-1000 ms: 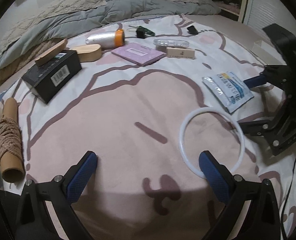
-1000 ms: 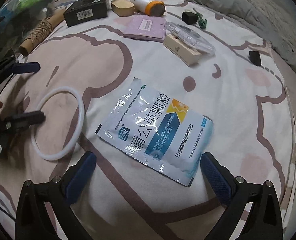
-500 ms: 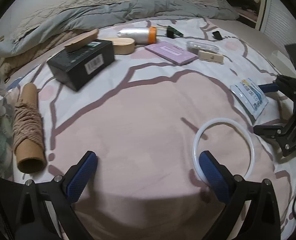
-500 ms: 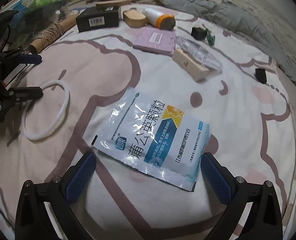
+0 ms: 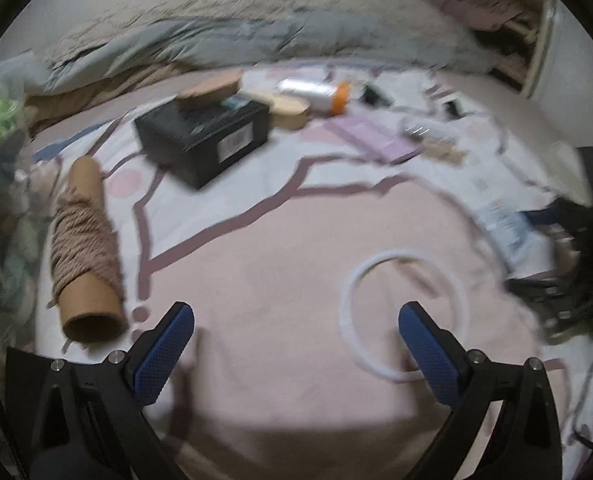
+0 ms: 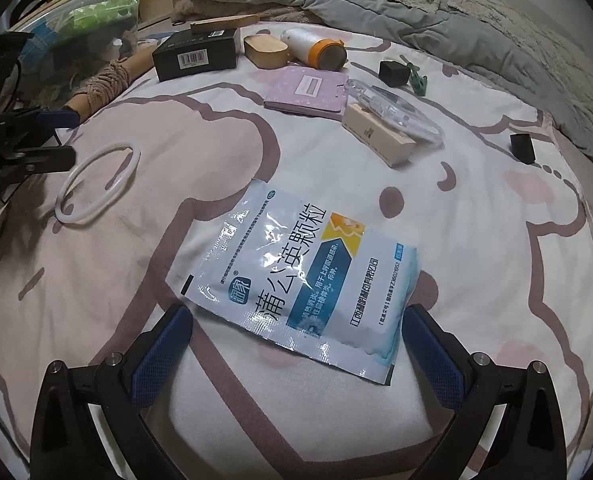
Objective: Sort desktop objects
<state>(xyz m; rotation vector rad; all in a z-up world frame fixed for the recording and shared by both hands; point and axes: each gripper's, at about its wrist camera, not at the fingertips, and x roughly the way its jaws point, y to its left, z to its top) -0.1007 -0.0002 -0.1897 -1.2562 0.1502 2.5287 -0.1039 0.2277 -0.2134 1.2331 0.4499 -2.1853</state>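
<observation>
1. Desktop objects lie spread on a bed (image 6: pixel 496 240) with a pink-and-white cartoon sheet: one glossy blue-white sachet (image 6: pixel 296 280), one thin white ring (image 6: pixel 96 182), one black box (image 6: pixel 194 54), one lilac booklet (image 6: pixel 308 90), two small black cubes (image 6: pixel 393 73) and one twine-wrapped cardboard tube (image 5: pixel 86 248).
2. One clear plastic bin (image 6: pixel 96 12) at the bed's edge holds green items; its other contents are unclear.
3. Right tongs (image 6: pixel 296 344) gape wide and empty, straddling the sachet's near edge.
4. Left tongs (image 5: pixel 296 344) also stand wide open, holding nothing, the right finger over the ring.
</observation>
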